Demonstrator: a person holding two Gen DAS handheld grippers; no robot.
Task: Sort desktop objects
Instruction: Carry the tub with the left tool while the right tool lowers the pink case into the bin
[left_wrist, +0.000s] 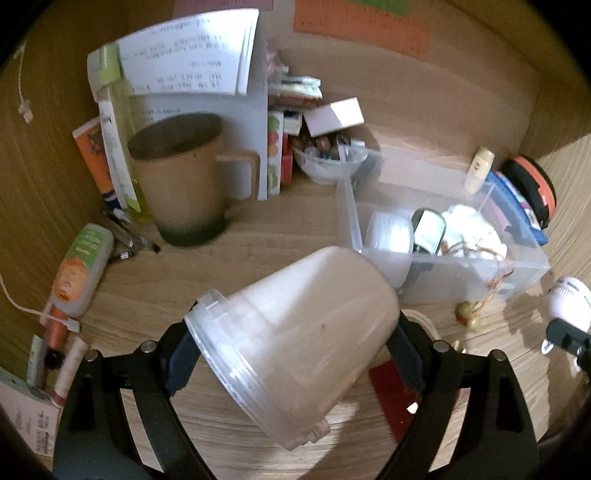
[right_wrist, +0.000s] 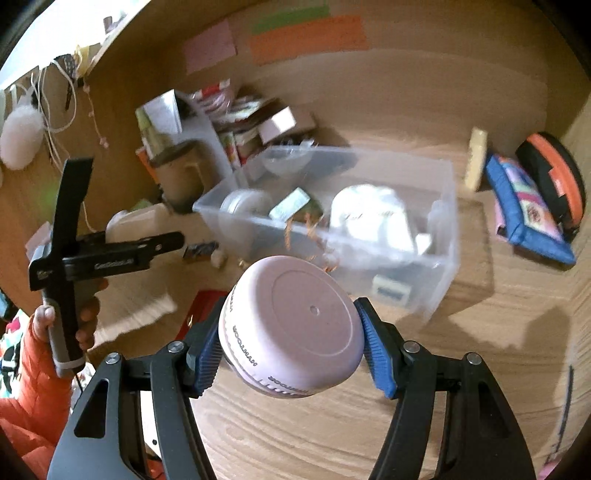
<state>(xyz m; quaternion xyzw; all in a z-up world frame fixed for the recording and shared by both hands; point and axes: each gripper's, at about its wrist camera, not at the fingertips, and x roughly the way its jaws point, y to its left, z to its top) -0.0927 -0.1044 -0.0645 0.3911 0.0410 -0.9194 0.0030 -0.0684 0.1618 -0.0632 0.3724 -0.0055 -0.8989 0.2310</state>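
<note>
My left gripper (left_wrist: 291, 347) is shut on a clear plastic tub (left_wrist: 295, 343), held tilted above the wooden desk with its rim toward the lower left. My right gripper (right_wrist: 291, 343) is shut on a round pale pink jar (right_wrist: 291, 328) with printed lettering, its flat end facing the camera. A clear plastic storage bin (left_wrist: 443, 236) sits right of centre and holds a white roll, a dark green box and white cloth; it also shows in the right wrist view (right_wrist: 332, 221), just beyond the jar. The left gripper's body (right_wrist: 85, 254) shows at the left of the right wrist view.
A brown mug (left_wrist: 188, 181) stands at back left before papers and boxes. A glue tube (left_wrist: 81, 269) and pens lie at left. A blue pouch (right_wrist: 528, 210) and an orange-black case (right_wrist: 554, 177) lie at right. A red item (right_wrist: 199, 310) lies on the desk.
</note>
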